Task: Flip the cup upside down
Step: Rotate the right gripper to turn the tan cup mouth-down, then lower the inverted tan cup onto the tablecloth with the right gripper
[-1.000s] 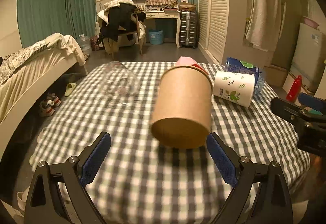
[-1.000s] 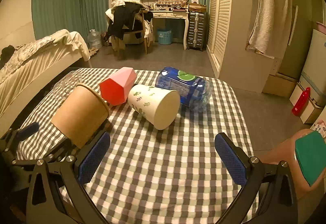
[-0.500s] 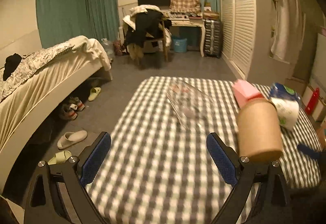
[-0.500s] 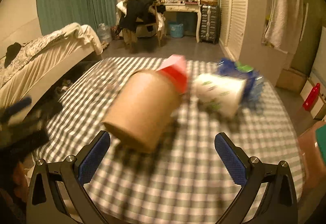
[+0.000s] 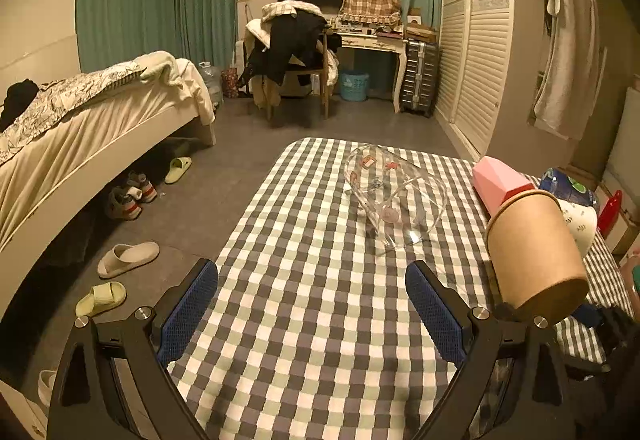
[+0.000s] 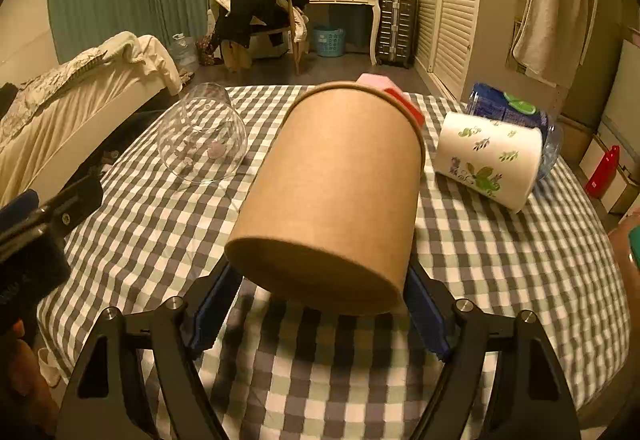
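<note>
A brown paper cup (image 6: 336, 196) lies on its side on the checked table, its base toward me. My right gripper (image 6: 320, 304) has its jaws against both sides of the cup near the base. The cup also shows at the right of the left wrist view (image 5: 536, 252). My left gripper (image 5: 312, 304) is open and empty over the table's left part; it shows at the left edge of the right wrist view (image 6: 36, 224).
A clear glass cup (image 6: 202, 138) lies on its side to the left. A white leaf-print cup (image 6: 490, 158), a blue bottle (image 6: 508, 108) and a pink-red box (image 5: 500, 182) lie behind the brown cup. The table edge (image 5: 248, 208) drops off at the left.
My right gripper swung left and closed in around the brown cup. My left gripper drew away to the left, leaving the cup at its right.
</note>
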